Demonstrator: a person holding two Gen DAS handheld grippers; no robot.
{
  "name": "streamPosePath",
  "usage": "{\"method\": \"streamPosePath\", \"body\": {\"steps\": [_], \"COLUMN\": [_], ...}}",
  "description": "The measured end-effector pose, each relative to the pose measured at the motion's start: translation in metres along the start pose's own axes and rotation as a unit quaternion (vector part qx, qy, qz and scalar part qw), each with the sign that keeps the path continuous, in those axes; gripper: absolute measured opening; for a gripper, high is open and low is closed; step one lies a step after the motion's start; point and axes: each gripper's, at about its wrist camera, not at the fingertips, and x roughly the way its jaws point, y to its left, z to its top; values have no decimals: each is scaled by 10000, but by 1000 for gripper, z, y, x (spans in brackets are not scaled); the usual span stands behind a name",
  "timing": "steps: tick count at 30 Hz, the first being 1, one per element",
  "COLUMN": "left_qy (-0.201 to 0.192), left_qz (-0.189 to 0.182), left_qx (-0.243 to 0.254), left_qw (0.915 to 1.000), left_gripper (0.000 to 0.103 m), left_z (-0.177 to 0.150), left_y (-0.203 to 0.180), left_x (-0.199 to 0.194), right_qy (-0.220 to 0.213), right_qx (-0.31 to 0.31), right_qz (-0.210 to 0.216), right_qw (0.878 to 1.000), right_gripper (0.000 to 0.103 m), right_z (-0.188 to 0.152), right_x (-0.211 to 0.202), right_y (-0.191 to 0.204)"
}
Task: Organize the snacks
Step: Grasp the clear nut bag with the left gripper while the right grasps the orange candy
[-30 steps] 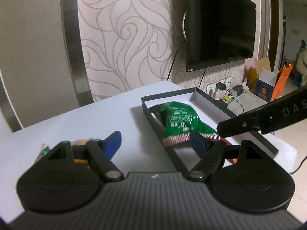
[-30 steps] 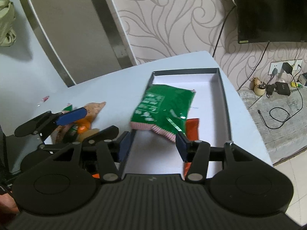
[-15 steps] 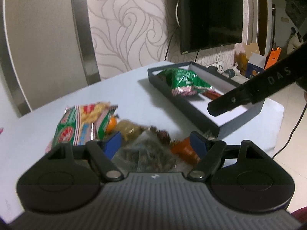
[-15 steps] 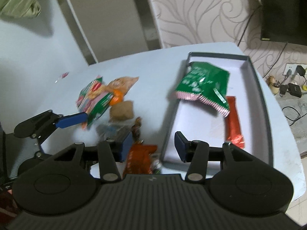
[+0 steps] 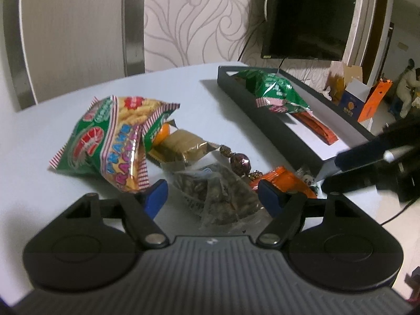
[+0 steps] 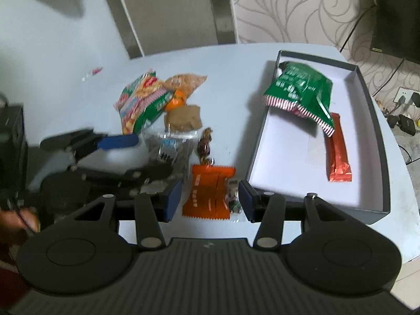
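Observation:
A dark box (image 6: 372, 110) with a white floor holds a green snack bag (image 6: 299, 89) and a red bar (image 6: 338, 152); the box also shows in the left wrist view (image 5: 273, 120). A pile of snacks lies left of it: a green-and-yellow cracker bag (image 5: 110, 136), a gold packet (image 5: 183, 147), a clear bag of seeds (image 5: 220, 197), a wrapped candy (image 6: 204, 147) and an orange packet (image 6: 210, 191). My left gripper (image 5: 214, 200) is open over the seed bag. My right gripper (image 6: 208, 199) is open over the orange packet.
The snacks lie on a pale blue table (image 6: 65, 60) whose right edge curves past the box. A wall-mounted TV (image 5: 307, 18) hangs behind. Chargers and cables (image 6: 404, 120) lie on the floor at right. Cardboard boxes (image 5: 359, 99) stand beyond the table.
Both grippers have pulled back from the box toward the snack pile. The green bag stays in the box. Both stay open and empty.

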Motion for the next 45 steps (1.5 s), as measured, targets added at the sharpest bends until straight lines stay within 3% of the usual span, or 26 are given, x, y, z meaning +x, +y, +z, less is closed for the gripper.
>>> {"method": "streamPosePath", "body": {"steps": [2, 4, 5, 6, 25, 31, 45], "left_qy": [77, 91, 110, 142, 202, 234, 237], "left_qz": [-18, 24, 30, 66, 142, 139, 68], "left_qx": [-4, 43, 63, 76, 366, 394, 418], "left_qw": [10000, 9999, 9999, 9998, 9990, 9988, 9988], "left_gripper": [77, 70, 54, 48, 49, 50, 44], "left_z": [0, 0, 0, 0, -14, -14, -20], "left_y": [0, 0, 1, 3, 31, 31, 30], "left_x": [7, 12, 13, 14, -13, -10, -24], "right_qy": [111, 214, 256, 290, 384, 450, 399], "right_qx": [-72, -148, -194, -230, -689, -504, -549], "right_qz": [11, -4, -52, -92, -419, -559, -17], "right_qw": [9999, 9997, 9995, 9993, 9960, 9961, 9977], "right_gripper": [55, 55, 55, 56, 56, 60, 47], "right_z": [-3, -6, -7, -7, 9, 14, 11], "right_x": [7, 13, 16, 18, 69, 77, 64], "right_y": [4, 10, 13, 15, 40, 38, 46]}}
